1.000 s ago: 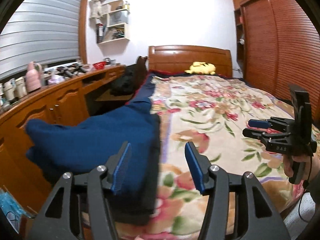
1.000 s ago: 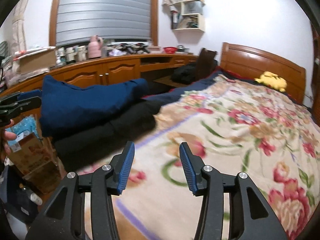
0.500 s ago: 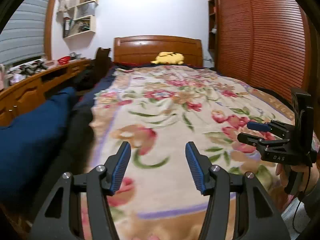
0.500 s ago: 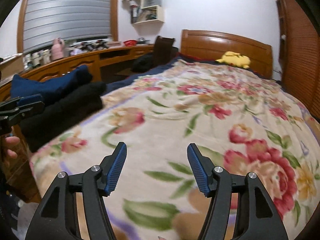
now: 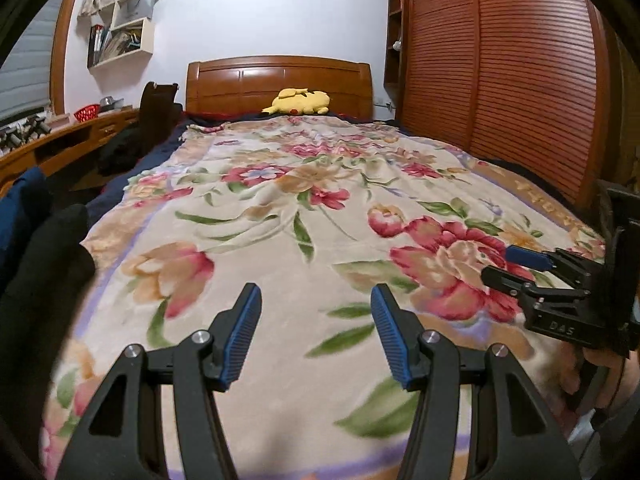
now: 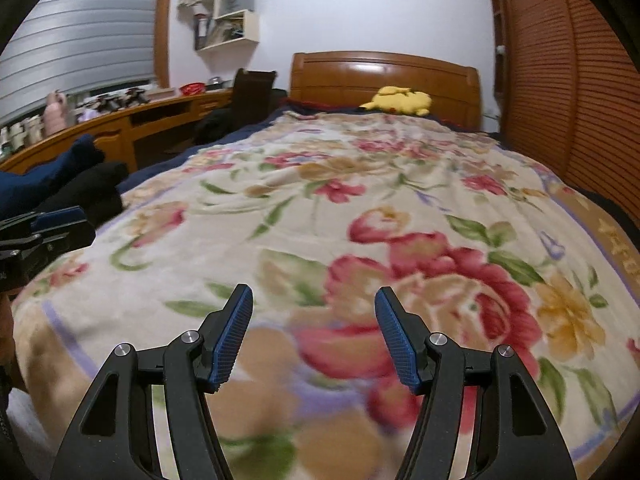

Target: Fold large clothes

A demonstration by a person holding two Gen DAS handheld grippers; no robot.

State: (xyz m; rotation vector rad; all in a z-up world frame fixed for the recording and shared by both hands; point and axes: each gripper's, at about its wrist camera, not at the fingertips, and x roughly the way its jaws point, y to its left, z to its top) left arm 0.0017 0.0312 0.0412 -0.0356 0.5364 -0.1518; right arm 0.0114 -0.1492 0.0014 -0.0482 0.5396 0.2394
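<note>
We hold both tools over the near end of the bed (image 5: pixel 280 208), which is covered by a floral blanket (image 6: pixel 360 208). The left tool (image 5: pixel 316 334) has its blue pads apart with nothing between them; the right tool (image 6: pixel 314 336) is likewise spread and empty. The clothes lie at the bed's left edge: a black garment (image 5: pixel 44 264) nearest, and a navy garment (image 5: pixel 20 208) just beyond it, both bunched and partly cut off by the frame. Whether either is already folded we cannot tell from here. At the far end a yellow plush toy (image 5: pixel 302 101) rests against the headboard (image 5: pixel 276 80). The risks, as we judge them: a pinch near the edge may drag cloth off the bed, and a deep bite may catch the blanket along with the garment.
</note>
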